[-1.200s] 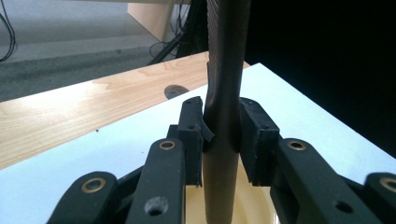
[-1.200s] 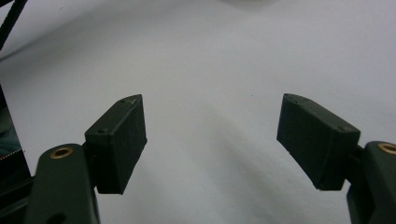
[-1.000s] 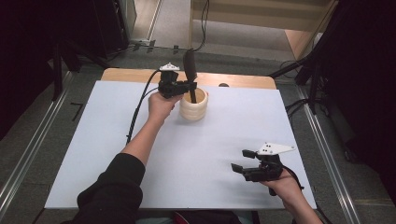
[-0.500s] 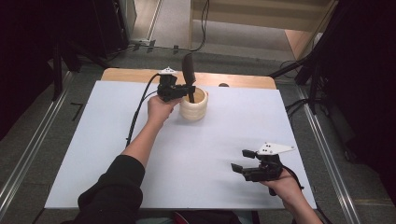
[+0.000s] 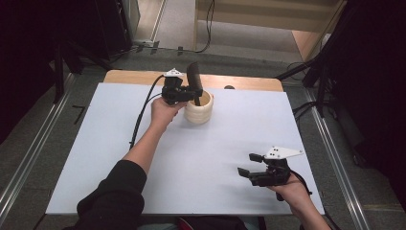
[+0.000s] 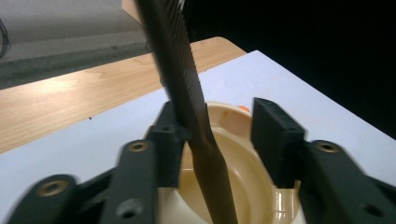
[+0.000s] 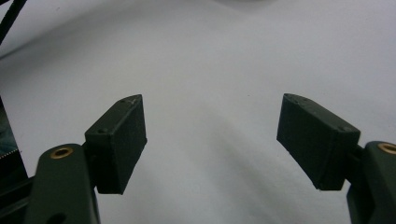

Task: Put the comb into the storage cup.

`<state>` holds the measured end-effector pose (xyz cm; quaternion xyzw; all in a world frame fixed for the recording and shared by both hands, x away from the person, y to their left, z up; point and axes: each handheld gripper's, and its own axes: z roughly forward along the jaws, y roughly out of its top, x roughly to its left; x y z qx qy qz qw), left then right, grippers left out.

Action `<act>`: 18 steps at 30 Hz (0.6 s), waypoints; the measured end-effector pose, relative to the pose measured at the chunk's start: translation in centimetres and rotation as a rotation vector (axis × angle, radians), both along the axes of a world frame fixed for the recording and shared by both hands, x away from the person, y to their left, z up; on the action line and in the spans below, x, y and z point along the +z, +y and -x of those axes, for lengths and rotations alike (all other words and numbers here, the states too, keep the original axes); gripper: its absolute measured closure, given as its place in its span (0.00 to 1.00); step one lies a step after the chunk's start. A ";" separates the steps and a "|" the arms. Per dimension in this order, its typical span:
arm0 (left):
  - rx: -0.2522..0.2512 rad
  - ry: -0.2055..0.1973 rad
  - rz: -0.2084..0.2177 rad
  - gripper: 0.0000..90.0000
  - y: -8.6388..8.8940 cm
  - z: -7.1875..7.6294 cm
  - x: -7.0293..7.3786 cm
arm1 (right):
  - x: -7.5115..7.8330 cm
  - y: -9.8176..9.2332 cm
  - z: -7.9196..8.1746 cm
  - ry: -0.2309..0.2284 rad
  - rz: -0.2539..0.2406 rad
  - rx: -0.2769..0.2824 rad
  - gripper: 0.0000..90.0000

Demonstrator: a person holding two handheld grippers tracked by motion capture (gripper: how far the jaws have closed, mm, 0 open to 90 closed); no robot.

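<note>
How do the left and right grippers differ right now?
1. The left gripper sits at the cream cup at the table's far side; the right gripper sits near the front edge, over bare white table.
2. The left gripper's jaws have just been opening, with a dark comb standing in the cup between them, leaning on one pad; the right gripper's jaws have nothing between them.
Shared: both black, hand-held, jaws open.

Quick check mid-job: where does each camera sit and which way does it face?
High view: above the near table edge, looking forward and down; both forearms, left claw, right claw.
Left gripper view: between its just-opened jaws, at the dark comb standing in the cream cup.
Right gripper view: open jaws over the white tabletop.
High and left views share comb and cup.
</note>
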<state>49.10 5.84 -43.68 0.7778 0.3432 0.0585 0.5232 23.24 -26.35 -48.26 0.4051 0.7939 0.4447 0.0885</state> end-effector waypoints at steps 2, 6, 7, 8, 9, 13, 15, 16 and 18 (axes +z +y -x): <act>0.012 0.008 -0.013 0.56 0.2 0.0 0.2 | 0.0 0.0 0.0 -0.003 -0.001 0.002 0.25; 0.035 0.027 -0.031 0.50 0.9 -0.1 0.6 | 0.1 -0.1 0.0 -0.001 -0.002 -0.001 0.25; 0.035 0.030 -0.033 0.49 1.1 -0.1 0.6 | 0.1 -0.1 0.0 0.000 -0.002 -0.003 0.25; 0.036 0.038 -0.027 0.48 1.3 -0.2 0.7 | 0.1 -0.1 0.0 -0.001 -0.002 -0.002 0.25; 0.037 0.053 -0.019 0.47 1.6 -0.3 0.7 | 0.1 -0.1 0.0 -0.002 -0.002 0.000 0.25; 0.029 0.100 -0.002 0.43 2.2 -0.5 0.7 | 0.0 0.0 0.0 -0.001 0.000 0.003 0.25; 0.019 0.113 -0.004 0.40 2.4 -0.5 0.6 | 0.0 0.0 0.0 0.000 0.000 0.003 0.25; 0.020 0.120 -0.008 0.40 2.5 -0.5 0.6 | 0.0 -0.1 0.0 0.000 0.003 0.002 0.25; 0.011 0.119 -0.003 0.39 2.7 -0.4 0.7 | 0.0 -0.1 -0.1 0.000 0.003 -0.002 0.25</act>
